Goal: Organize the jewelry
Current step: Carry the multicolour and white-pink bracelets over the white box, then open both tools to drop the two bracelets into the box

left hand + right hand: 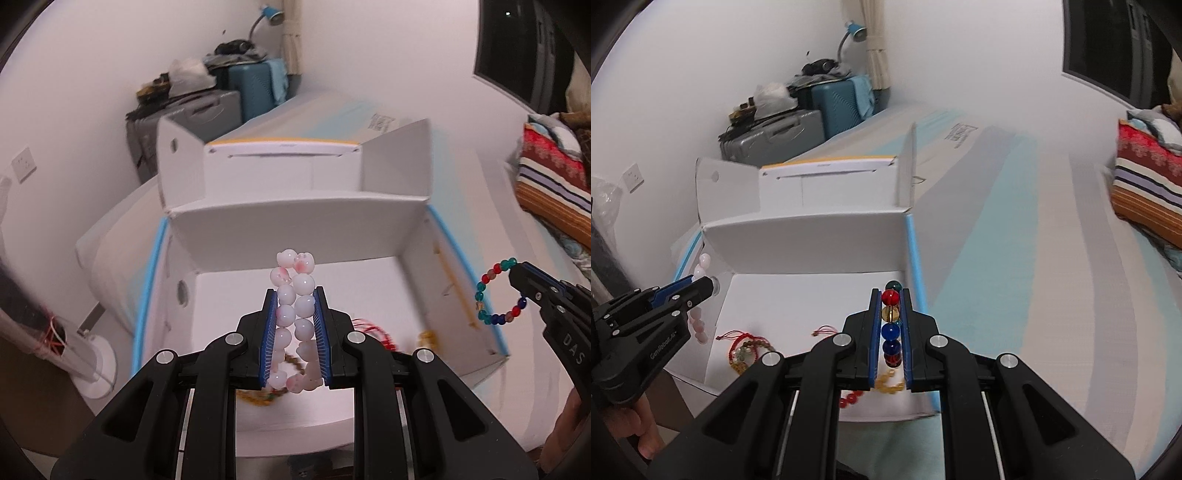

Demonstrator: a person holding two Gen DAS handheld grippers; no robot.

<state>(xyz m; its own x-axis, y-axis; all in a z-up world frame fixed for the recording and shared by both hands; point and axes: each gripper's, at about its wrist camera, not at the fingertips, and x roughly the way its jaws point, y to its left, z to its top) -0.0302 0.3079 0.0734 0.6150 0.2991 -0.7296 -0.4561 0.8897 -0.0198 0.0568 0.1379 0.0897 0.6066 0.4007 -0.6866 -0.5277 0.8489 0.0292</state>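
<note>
Where suitcases (207, 107) stack — striped bed (1015, 258).

Even, soft indoor light; motion blur smears the background; fisheye bending and dark vignette at edges.

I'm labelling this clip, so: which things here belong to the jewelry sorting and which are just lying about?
Job:
- pink bead bracelet in left claw
- multicoloured bead bracelet in right claw
- white box
- red cord bracelets inside it

Lying about:
- suitcases
- desk lamp
- striped bedding
</note>
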